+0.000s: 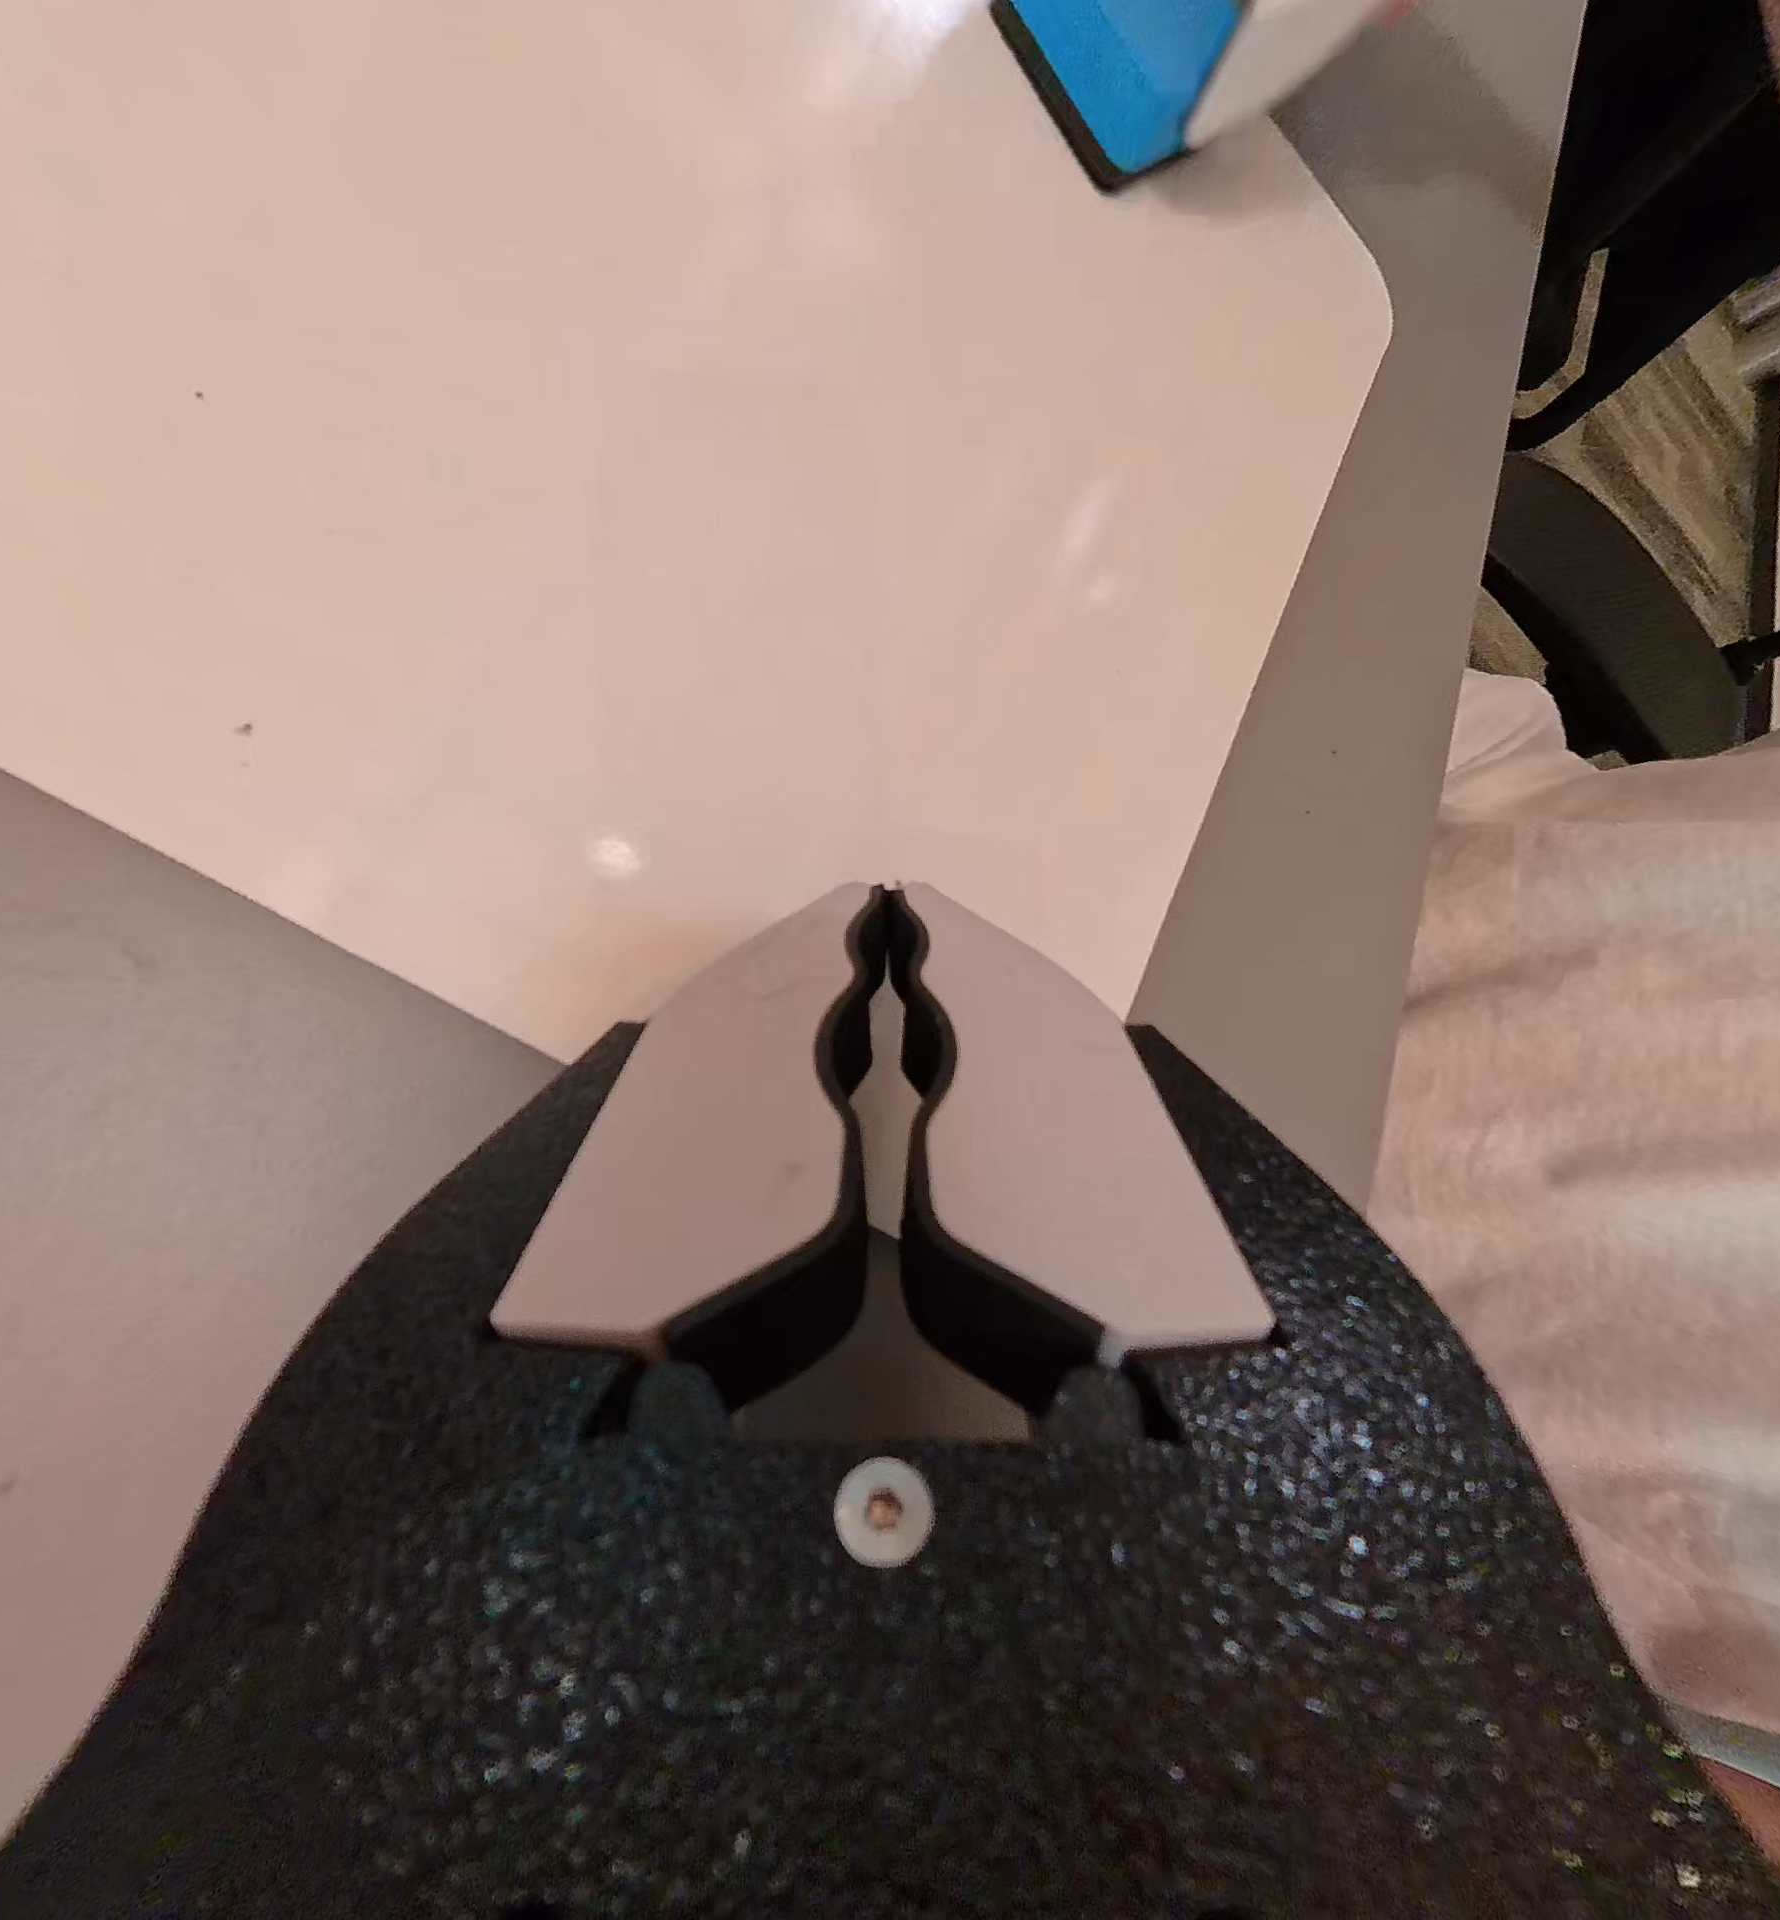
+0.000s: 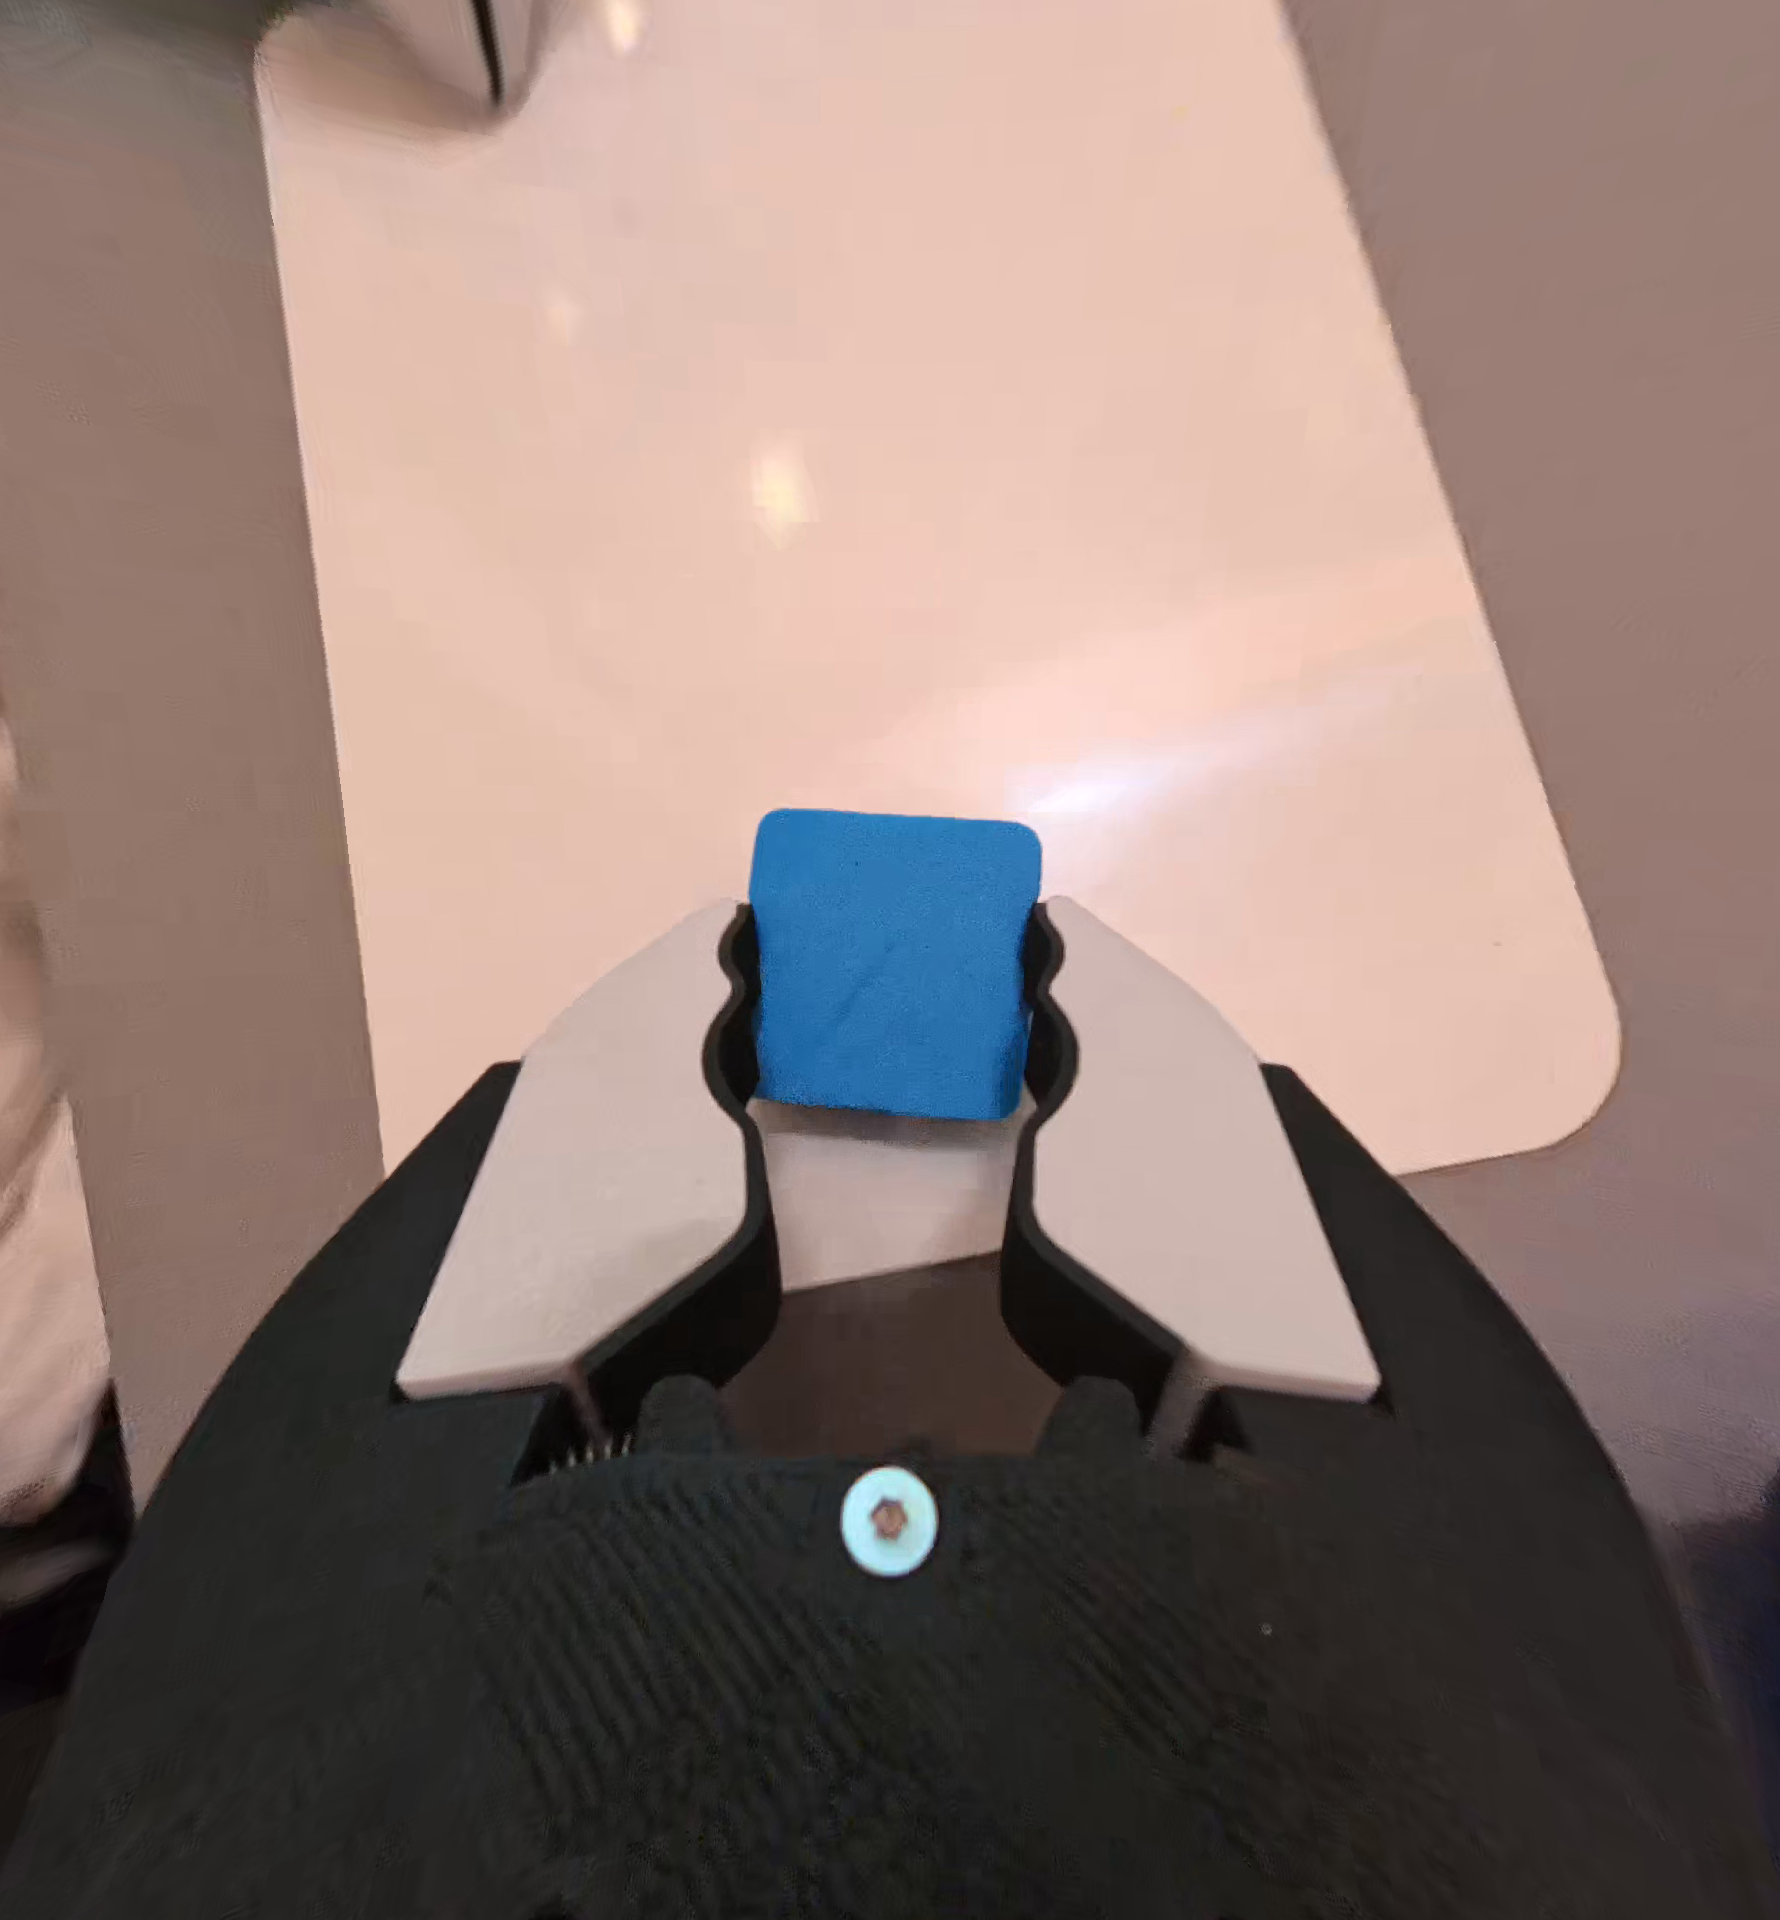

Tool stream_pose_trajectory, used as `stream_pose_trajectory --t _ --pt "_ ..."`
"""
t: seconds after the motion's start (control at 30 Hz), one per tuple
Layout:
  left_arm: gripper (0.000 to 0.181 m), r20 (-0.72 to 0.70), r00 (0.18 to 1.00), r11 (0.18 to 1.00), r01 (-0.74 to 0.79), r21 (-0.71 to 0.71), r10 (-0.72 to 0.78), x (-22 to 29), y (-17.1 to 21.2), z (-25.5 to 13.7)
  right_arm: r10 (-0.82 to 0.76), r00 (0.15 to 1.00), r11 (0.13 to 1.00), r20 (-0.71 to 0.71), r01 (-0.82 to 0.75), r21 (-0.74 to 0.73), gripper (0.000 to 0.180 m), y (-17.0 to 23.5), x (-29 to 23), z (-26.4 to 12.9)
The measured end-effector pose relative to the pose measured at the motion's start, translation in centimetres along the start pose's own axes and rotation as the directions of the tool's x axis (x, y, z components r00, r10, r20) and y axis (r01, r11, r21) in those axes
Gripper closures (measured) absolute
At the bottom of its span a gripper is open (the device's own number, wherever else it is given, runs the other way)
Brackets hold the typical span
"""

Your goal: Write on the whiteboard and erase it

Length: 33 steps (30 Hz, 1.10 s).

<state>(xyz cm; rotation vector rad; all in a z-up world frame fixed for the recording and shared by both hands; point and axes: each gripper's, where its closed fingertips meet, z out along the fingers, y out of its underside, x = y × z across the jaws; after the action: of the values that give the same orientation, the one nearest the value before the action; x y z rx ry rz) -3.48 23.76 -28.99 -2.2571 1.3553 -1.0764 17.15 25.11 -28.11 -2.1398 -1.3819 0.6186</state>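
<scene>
- Two handheld grippers work over one whiteboard [image 2: 865, 468], a glossy white sheet with rounded corners that lies flat on a grey table [image 2: 159, 623].
- The right gripper [image 2: 891, 925] has its grey fingers [image 2: 637, 1091] pressed in on both sides of a blue eraser [image 2: 891, 966], a squarish foam block that fills the gap between the fingertips.
- From the right wrist view, the eraser sits over the near part of the board, towards its near right corner; whether it touches the surface I cannot tell.
- In the left wrist view, the same eraser [image 1: 1104, 73] shows at the top edge over the board's far side, blue with a thin black layer on the side that faces the board, and a white finger [image 1: 1281, 62] of the right gripper lies against it.
- The left gripper [image 1: 888, 894] has its tips pressed together with nothing between them, and they point down at the whiteboard [image 1: 553, 416] near its edge.
- The board's surface looks bare of writing in both views, apart from a few tiny dark specks [image 1: 242, 729] and soft reflections of lamps.
- At the right of the left wrist view there is pale striped cloth [image 1: 1613, 1143] beside the table [image 1: 117, 1039], and past it a black chair [image 1: 1592, 623] on a patterned floor.
</scene>
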Motion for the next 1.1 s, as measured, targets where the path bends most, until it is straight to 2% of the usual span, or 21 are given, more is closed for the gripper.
stream_pose_trajectory --t 0.07,0.13,0.2,0.27,0.37,0.63,0.77,0.9,0.97,1.1 --pt "0.181 -0.006 1.000 1.000 0.004 -0.001 -0.004 0.0 0.0 0.0 0.008 0.998 0.998 -0.066 -0.011 -0.055 0.130 0.7 1.1 -0.7" --pt "0.181 -0.013 1.000 1.000 0.008 -0.003 -0.008 0.0 0.0 0.0 0.161 0.959 0.987 -0.233 -0.157 0.039 0.130 1.4 5.0 -1.8" --pt "0.181 -0.013 1.000 1.000 0.010 -0.003 -0.010 0.0 0.0 0.0 0.266 0.938 0.959 -0.220 -0.236 0.155 0.130 1.4 5.6 -2.1" --pt "0.181 -0.010 1.000 1.000 0.009 -0.002 -0.009 0.0 0.0 0.0 0.258 0.917 0.963 -0.305 -0.218 0.158 0.130 1.6 6.0 -2.2" --pt "0.181 -0.015 1.000 1.000 0.013 -0.004 -0.013 0.0 0.0 0.0 0.332 0.885 0.942 -0.327 -0.293 0.163 0.130 1.8 6.4 -2.4" --pt "0.181 -0.009 1.000 1.000 0.026 0.001 -0.026 -0.1 -0.1 0.0 0.369 0.824 0.929 -0.430 -0.332 0.160 0.130 2.4 8.2 -3.3" --pt "0.181 -0.008 0.999 0.999 0.037 0.005 -0.037 -0.1 -0.1 -0.1 0.321 0.879 0.947 -0.354 -0.290 0.139 0.130 2.0 6.9 -2.7" --pt "0.181 -0.003 0.999 0.999 0.039 0.006 -0.039 -0.1 -0.2 -0.1 0.319 0.854 0.948 -0.411 -0.287 0.139 0.130 2.5 7.6 -3.5" --pt "0.181 -0.004 0.999 0.999 0.042 0.006 -0.041 -0.1 -0.2 -0.1 0.367 0.854 0.929 -0.369 -0.320 0.185 0.130 2.5 7.5 -3.3" --pt "0.181 0.028 0.999 1.000 0.020 0.016 -0.020 -0.2 -0.2 0.0 0.293 0.888 0.956 -0.355 -0.262 0.135 0.130 2.4 6.7 -3.1"
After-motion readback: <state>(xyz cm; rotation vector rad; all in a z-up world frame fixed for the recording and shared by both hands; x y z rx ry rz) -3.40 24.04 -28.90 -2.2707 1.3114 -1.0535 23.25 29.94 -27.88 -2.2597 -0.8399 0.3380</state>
